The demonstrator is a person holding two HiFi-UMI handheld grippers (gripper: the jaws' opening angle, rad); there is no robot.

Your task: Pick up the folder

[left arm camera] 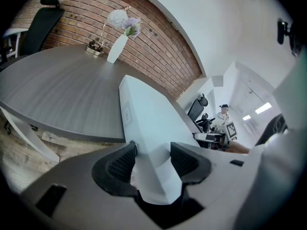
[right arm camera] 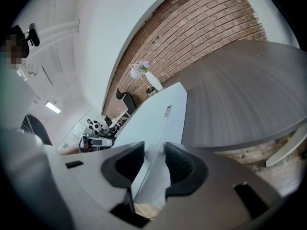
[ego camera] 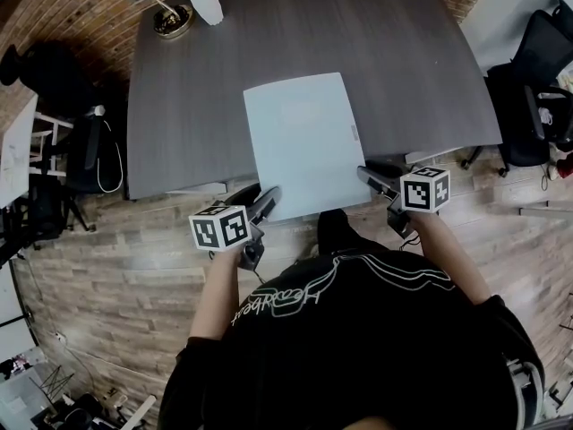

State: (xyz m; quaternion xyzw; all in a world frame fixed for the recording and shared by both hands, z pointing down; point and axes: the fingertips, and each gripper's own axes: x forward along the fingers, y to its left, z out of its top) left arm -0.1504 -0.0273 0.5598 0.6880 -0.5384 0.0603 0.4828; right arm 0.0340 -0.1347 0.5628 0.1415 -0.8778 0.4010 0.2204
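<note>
A dark grey wood-grain table (ego camera: pixel 394 52) fills the middle of the room, its white legs (ego camera: pixel 199 188) showing under the near edge. At its far left corner stands a white vase (ego camera: pixel 205 1) with pale flowers (left arm camera: pixel 132 28). Just beside the vase, on its left, sits a small brass dish (ego camera: pixel 172 21), from which a thin curved arm rises to a white globe (left arm camera: pixel 116 18). A brick wall (right arm camera: pixel 201 28) runs behind that far edge. The floor (ego camera: pixel 134 267) is of wood-look planks. Black office chairs (ego camera: pixel 537 88) stand off the table's right side, and another black chair (ego camera: pixel 89 155) with a white cable (ego camera: pixel 114 164) stands off its left side.
</note>
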